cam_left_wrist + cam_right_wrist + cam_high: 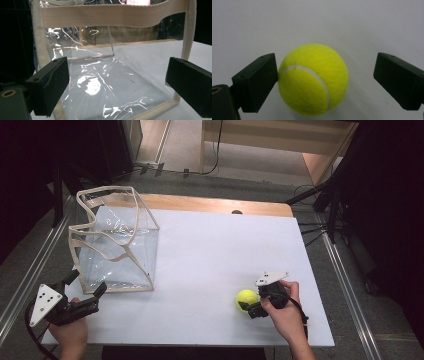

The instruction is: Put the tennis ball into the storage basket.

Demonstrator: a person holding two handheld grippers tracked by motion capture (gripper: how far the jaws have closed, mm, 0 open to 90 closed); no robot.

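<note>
A fuzzy yellow tennis ball (313, 80) sits near the white table's (210, 250) right front edge, between the right gripper's (325, 80) unclenched jaws; centre it, then squeeze evenly so it cannot roll.

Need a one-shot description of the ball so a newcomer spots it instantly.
On the white table, look to the near right part, far from the clear bag at the left. The ball lies between the open jaws of the right gripper. It is the one round thing there: fuzzy yellow-green with a white seam.
</note>
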